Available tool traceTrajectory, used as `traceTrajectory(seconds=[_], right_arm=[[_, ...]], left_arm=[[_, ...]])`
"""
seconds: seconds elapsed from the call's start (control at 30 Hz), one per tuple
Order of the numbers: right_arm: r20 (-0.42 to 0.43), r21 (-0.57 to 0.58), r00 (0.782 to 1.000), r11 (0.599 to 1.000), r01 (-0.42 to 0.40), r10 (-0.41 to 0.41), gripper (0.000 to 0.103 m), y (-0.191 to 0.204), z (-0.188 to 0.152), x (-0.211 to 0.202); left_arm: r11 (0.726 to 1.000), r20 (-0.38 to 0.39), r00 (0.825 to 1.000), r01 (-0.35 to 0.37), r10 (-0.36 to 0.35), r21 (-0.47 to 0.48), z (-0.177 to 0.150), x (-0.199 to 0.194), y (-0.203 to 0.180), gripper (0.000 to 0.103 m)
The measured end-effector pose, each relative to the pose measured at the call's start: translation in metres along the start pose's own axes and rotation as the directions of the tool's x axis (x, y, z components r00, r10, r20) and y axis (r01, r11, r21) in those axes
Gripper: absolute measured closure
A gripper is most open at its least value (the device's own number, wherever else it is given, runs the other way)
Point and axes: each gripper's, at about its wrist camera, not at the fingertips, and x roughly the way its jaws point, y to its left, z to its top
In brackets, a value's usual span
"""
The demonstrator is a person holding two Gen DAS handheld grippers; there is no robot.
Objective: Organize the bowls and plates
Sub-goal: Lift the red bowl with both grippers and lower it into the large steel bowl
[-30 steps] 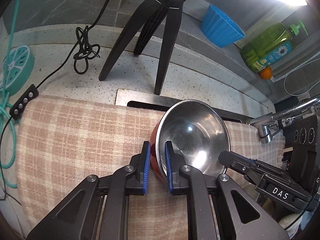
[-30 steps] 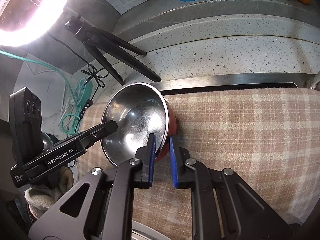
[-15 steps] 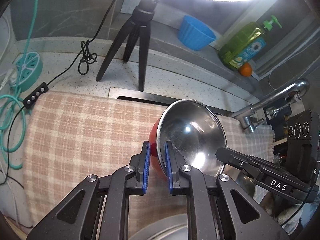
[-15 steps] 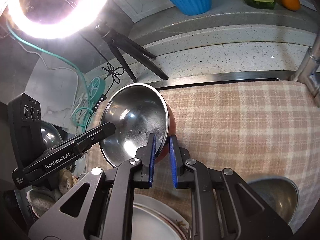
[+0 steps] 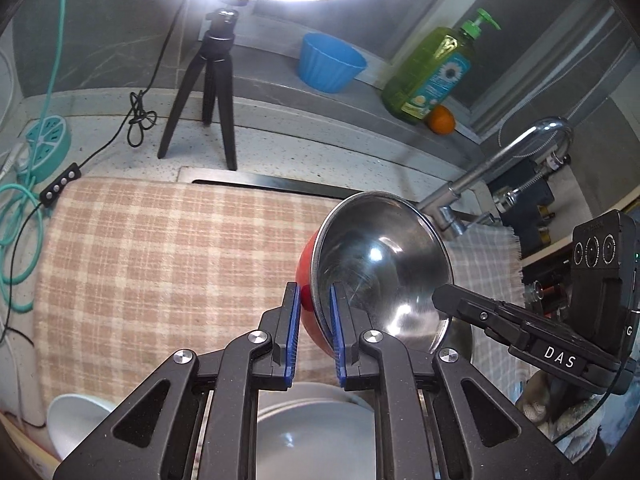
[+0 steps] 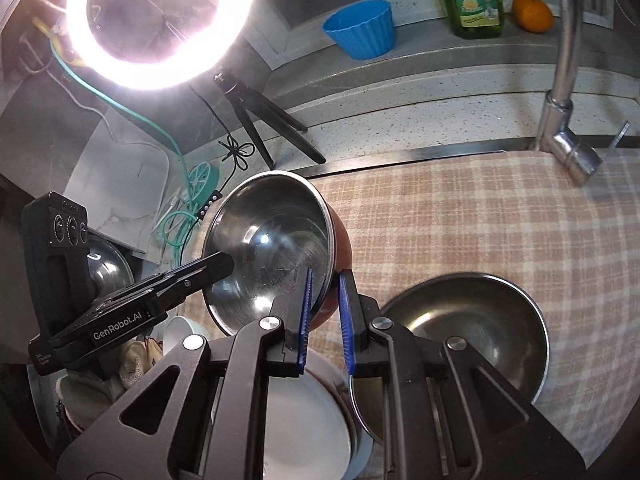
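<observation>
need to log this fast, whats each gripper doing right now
left gripper: closed on the rim of the red bowl
right gripper: closed on the same bowl's opposite rim

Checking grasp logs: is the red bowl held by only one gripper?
No. The left gripper and the right gripper each clamp the red bowl's rim on opposite sides.

Black left gripper (image 5: pixel 313 334) and right gripper (image 6: pixel 325 318), blue-padded jaws, silver screws.

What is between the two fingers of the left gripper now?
The rim of the red bowl, steel inside, sits between the fingers of the left gripper, as the left wrist view shows. The right gripper pinches the opposite rim.
</observation>
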Motion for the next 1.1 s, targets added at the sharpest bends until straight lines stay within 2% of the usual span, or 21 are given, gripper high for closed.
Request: traceTrajectory(seconds=[0.57,0.9,1.1], right_arm=[[0.032,0.089,0.997,0.994,0.066,-0.069,0.089,-0.066,-0.046,-0.055],[-0.025,0.099,0.992,0.987,0.126,-0.125,0.089,-0.096,-0.061,-0.044],[-0.052,0.081,0.989,0.986,0.143,-0.139,0.089,-0.102,-0.064,-0.035]], left_arm=[[0.989,-0.067,0.996,0.068,-0.059,0.134,-0.027,0.025,-0.079,0.090],[0.983,-0.139,0.990,0.051,-0.027,0.175,-0.049,0.056,-0.099,0.090],[0.978,-0.142,0.990,0.010,0.020,0.207,-0.054,0.065,-0.106,0.090]])
